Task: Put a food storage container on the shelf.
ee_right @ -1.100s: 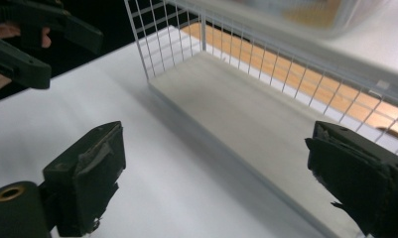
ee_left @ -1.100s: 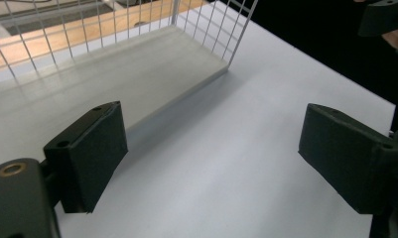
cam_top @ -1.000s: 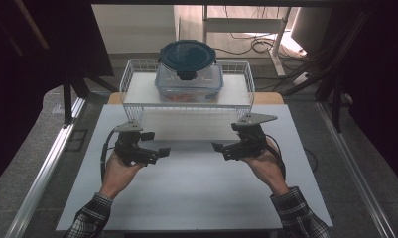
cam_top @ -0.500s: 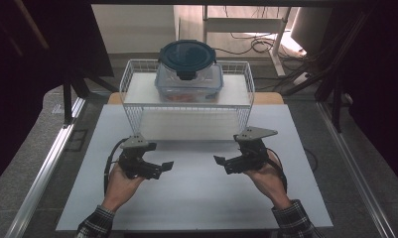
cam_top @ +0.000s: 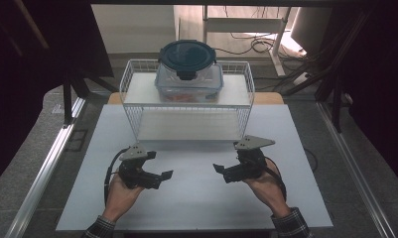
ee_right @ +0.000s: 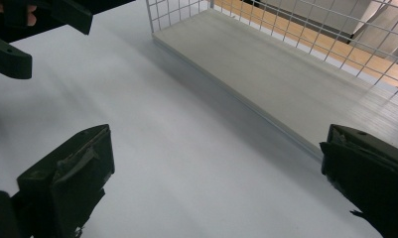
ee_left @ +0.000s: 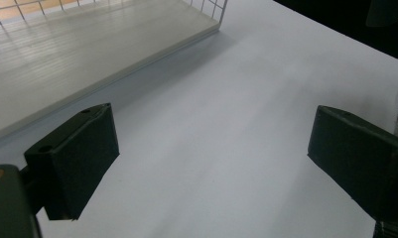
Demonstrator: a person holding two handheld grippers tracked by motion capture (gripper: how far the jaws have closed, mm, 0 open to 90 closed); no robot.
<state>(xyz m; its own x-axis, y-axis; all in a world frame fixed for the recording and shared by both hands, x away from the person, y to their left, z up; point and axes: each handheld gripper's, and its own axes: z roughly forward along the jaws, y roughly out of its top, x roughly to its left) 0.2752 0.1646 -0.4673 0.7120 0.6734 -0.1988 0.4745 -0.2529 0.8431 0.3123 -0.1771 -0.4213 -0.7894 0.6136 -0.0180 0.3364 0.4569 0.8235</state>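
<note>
A clear plastic container (cam_top: 188, 79) with a dark round lid (cam_top: 187, 56) stands on the top shelf of a white wire rack (cam_top: 186, 99) at the back of the white table (cam_top: 196, 193). My left gripper (cam_top: 163, 177) is held low over the table at front left, open and empty, jaws pointing right. My right gripper (cam_top: 220, 171) mirrors it at front right, open and empty, jaws pointing left. In the left gripper view the jaws (ee_left: 211, 163) stand wide apart over bare table, with the rack's lower shelf (ee_left: 62, 54) beyond. In the right gripper view my right gripper (ee_right: 216, 178) is equally wide, and the left gripper (ee_right: 33, 25) shows at upper left.
The rack's lower shelf (cam_top: 189, 126) holds nothing. A metal rail (cam_top: 47, 168) runs along the table's left side. Cables and a stand (cam_top: 266, 44) lie on the floor behind the table. Dark curtains flank both sides.
Both hands have drawn back toward the table's front edge, away from the rack. The jaws stay open and empty throughout.
</note>
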